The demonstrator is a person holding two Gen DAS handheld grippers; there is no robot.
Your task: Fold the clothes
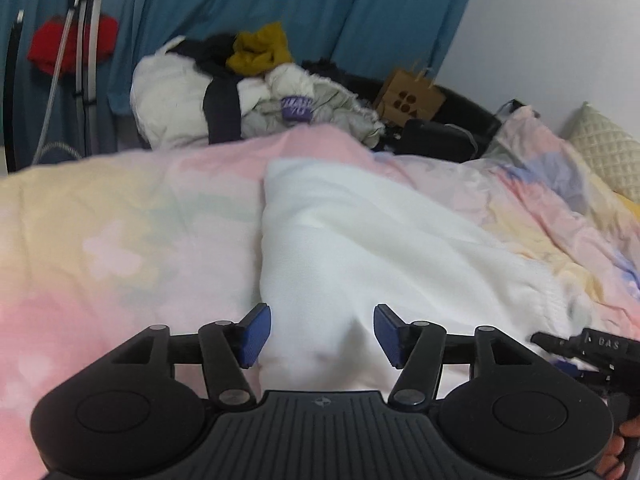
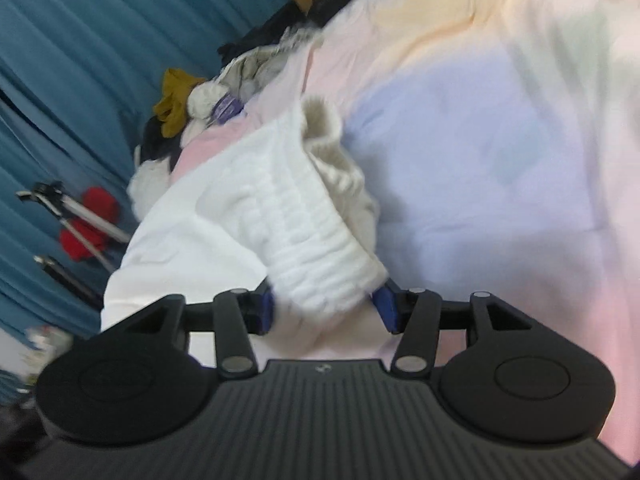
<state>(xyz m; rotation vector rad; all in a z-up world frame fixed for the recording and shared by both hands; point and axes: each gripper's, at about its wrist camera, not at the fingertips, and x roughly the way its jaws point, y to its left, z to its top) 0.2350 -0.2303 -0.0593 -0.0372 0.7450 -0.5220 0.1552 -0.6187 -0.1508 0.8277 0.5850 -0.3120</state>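
Observation:
A white garment lies on a pastel quilt on the bed. My left gripper is open, its blue pads wide apart just above the garment's near edge. In the right wrist view the garment's ribbed hem bulges between the blue pads of my right gripper. The right jaws stand wide and the hem fills the gap; a firm grip does not show. The right gripper also shows at the left wrist view's right edge.
A heap of unfolded clothes lies at the far end of the bed, with a paper bag and a black object beside it. Blue curtains hang behind. A tripod stands far left. A cream pillow is at right.

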